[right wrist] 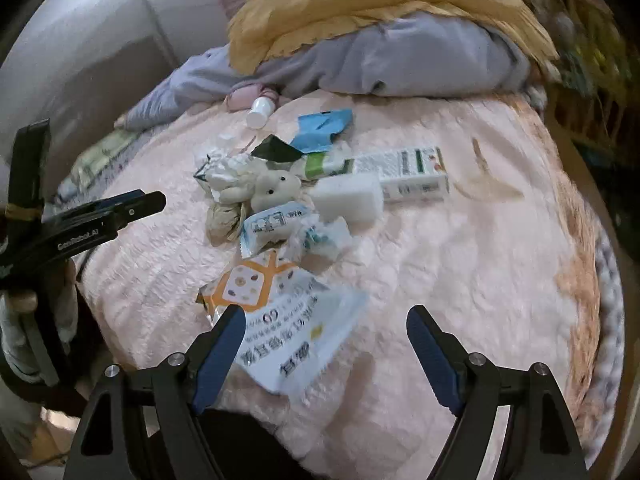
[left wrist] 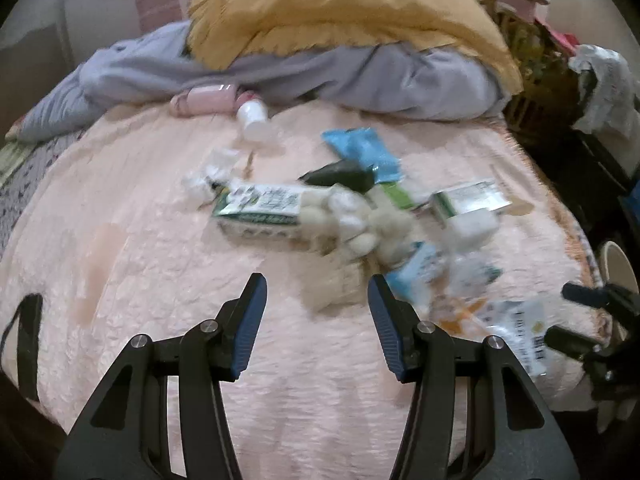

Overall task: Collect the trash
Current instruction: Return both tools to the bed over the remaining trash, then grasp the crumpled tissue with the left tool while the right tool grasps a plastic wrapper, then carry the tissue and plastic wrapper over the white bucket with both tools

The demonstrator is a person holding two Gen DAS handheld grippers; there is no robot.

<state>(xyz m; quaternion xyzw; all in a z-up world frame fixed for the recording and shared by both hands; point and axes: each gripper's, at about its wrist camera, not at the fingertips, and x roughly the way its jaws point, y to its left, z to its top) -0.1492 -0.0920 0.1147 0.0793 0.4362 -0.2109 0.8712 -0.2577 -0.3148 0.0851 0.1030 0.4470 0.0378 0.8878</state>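
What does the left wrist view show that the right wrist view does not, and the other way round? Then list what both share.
Only the left wrist view: the white cloth draped at the bed's far right, and a round white rim beside the bed.

Only the right wrist view: the plush toy's face, and a gloved hand holding the left tool.

Both: the pink bedspread, white bottle, blue packet, green-and-white carton, orange-and-white wrapper, and both tools open and empty.

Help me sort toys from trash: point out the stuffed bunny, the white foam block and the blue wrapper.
stuffed bunny (right wrist: 276,190), right wrist view, on its face.
white foam block (right wrist: 347,196), right wrist view, on its front face.
blue wrapper (right wrist: 320,130), right wrist view, on its middle.
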